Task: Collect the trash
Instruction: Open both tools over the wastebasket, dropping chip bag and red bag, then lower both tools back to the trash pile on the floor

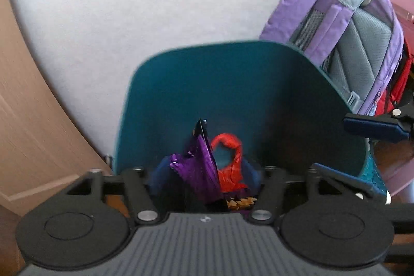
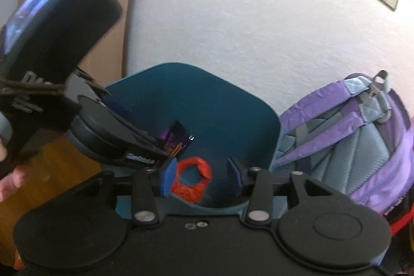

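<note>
The purple wrapper (image 1: 199, 167) was clamped between the fingers of the left gripper (image 1: 204, 177), over the open teal bin (image 1: 258, 84). A red wrapper (image 2: 192, 180) lay inside the bin, between the parted fingers of the right gripper (image 2: 201, 176). A purple backpack (image 2: 362, 146) stood just right of the bin.

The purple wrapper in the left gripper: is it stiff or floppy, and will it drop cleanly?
The purple wrapper looks crinkled and shiny, so probably thin, floppy foil, and very light. Held by the left gripper over the teal bin, it may flutter or cling rather than fall straight.
</note>
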Demonstrator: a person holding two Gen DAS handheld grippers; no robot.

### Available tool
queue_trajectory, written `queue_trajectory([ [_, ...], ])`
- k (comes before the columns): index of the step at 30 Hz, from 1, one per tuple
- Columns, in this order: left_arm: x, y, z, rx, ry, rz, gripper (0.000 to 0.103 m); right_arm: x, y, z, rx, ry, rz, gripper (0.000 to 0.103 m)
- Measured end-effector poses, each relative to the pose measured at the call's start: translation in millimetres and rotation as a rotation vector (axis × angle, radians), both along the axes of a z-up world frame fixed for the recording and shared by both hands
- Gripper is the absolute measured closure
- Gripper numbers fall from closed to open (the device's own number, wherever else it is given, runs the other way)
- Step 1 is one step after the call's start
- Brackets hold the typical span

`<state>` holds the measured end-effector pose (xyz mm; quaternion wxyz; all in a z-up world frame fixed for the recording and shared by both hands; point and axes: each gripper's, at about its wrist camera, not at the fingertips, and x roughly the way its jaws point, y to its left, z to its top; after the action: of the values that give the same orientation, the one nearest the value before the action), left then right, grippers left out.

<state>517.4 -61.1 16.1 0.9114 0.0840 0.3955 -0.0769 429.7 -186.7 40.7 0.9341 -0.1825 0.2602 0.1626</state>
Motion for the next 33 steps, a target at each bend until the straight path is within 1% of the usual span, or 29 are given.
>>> queue_trajectory([
  [5,-25,11,23,-0.024,-0.044,-0.001,0.037,-25,-7,15,0.040,-0.016,0.000,0.054],
  [9,-47,9,45,-0.030,-0.094,0.004,0.030,-50,-11,28,0.068,-0.035,-0.003,0.051],
  [14,-86,19,69,-0.035,-0.150,0.004,0.030,-90,-11,43,0.110,-0.064,-0.001,0.047],
  [18,-124,21,82,-0.027,-0.183,0.002,0.030,-118,-9,48,0.135,-0.072,0.007,0.042],
  [22,-160,23,88,-0.020,-0.203,0.003,0.029,-144,-4,49,0.149,-0.082,0.019,0.039],
  [23,-169,24,89,-0.021,-0.206,0.005,0.026,-152,-2,50,0.158,-0.082,0.021,0.038],
  [25,-186,27,90,-0.026,-0.211,0.003,0.024,-165,-1,49,0.180,-0.081,0.024,0.031],
  [33,-245,50,78,-0.049,-0.209,0.005,0.024,-221,6,37,0.259,-0.075,0.062,0.016],
])
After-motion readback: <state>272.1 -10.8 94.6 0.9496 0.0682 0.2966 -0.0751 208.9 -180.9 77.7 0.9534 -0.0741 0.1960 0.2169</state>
